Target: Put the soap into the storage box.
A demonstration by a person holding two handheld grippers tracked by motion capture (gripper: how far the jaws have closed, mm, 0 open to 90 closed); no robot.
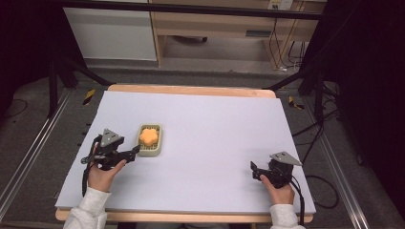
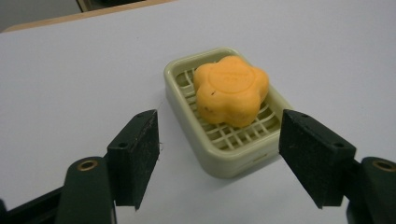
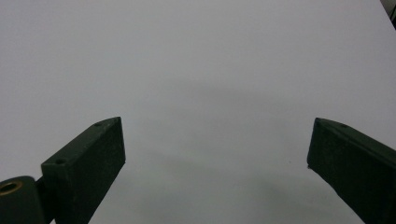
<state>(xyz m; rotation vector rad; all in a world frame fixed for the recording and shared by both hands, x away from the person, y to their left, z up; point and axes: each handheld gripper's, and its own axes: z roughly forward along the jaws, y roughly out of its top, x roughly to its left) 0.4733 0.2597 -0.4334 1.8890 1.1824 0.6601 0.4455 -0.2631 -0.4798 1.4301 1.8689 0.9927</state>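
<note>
An orange flower-shaped soap (image 1: 149, 136) (image 2: 231, 91) lies in a pale green slatted soap dish (image 1: 149, 152) (image 2: 224, 163) on the left half of the white table sheet (image 1: 215, 124). My left gripper (image 1: 135, 151) (image 2: 218, 126) sits just left of the dish in the high view and points at it. Its jaws stand open, one on each side of the dish's near end, with a gap between each pad and the rim. Near the front right of the sheet, my right gripper (image 1: 253, 170) (image 3: 218, 123) rests open with only bare sheet between its jaws.
The sheet covers a wooden table (image 1: 191, 89) whose edge shows at the back. Dark stand legs (image 1: 71, 67) and cables (image 1: 315, 129) run along both sides on the floor. A wooden desk (image 1: 215, 24) stands behind.
</note>
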